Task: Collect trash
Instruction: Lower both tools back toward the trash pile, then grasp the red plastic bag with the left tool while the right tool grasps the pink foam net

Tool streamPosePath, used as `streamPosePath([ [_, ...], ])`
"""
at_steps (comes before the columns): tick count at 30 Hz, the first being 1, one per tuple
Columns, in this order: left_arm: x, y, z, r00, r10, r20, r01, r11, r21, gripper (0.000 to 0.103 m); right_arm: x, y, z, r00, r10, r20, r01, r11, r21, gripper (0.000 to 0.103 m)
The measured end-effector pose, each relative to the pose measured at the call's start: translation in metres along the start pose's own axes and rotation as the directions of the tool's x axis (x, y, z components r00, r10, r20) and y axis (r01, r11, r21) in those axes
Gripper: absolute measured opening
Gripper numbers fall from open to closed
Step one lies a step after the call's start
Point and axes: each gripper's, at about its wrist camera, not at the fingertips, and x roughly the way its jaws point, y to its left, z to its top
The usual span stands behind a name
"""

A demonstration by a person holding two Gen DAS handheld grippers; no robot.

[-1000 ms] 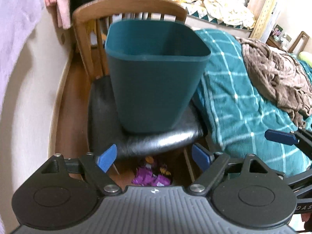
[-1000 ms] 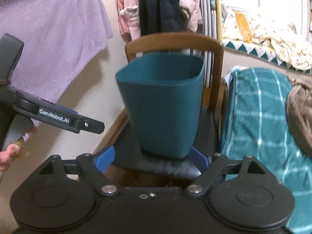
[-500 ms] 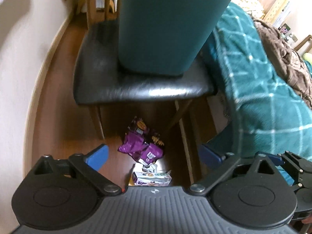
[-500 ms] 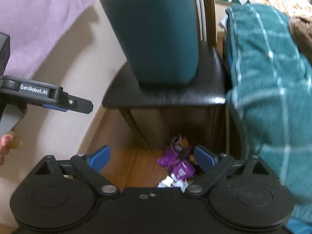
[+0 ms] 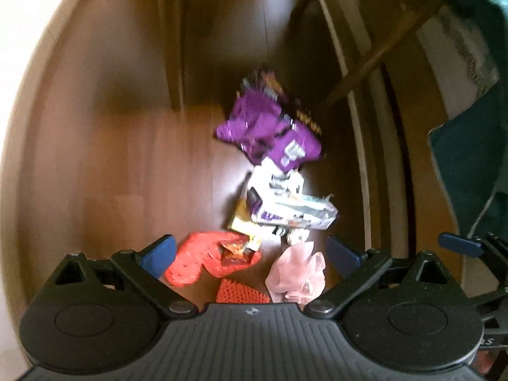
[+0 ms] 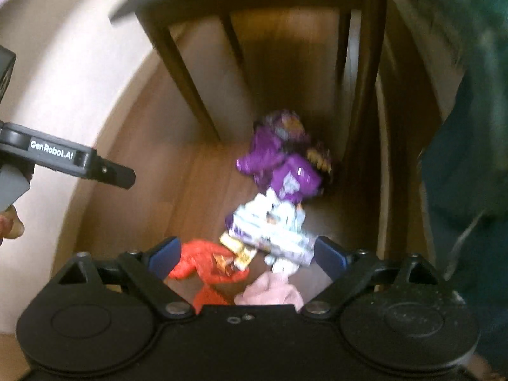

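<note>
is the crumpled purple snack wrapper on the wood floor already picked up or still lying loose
Still lying loose. The crumpled purple snack wrapper rests on the wood floor ahead of both open grippers; neither the left gripper nor the right gripper touches it.

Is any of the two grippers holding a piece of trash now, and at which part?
Nothing is held. The left gripper and right gripper are both open above the trash pile on the floor.

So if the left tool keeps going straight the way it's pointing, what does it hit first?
Most likely the red wrapper and the pink crumpled piece on the wood floor, lying between the open fingers of the left tool. The blur makes depth uncertain.
</note>
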Motion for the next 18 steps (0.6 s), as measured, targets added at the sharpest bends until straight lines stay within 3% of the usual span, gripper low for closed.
streamPosePath([
  [11, 0.146, 0.047, -0.042, 0.99, 0.086, -0.113, -0.087, 0.996, -0.003, 0.101, 0.145, -0.011, -0.07, 0.983, -0.015, -0.183, 0.021, 0.999, 0.032, 0.091],
  [18, 0.228, 0.076, -0.059, 0.966, 0.161, -0.204, -0.152, 0.987, 0.056, 0.101, 0.212, -0.013, -0.101, 0.968, -0.008, -0.252, 0.013, 1.0, 0.018, 0.091],
])
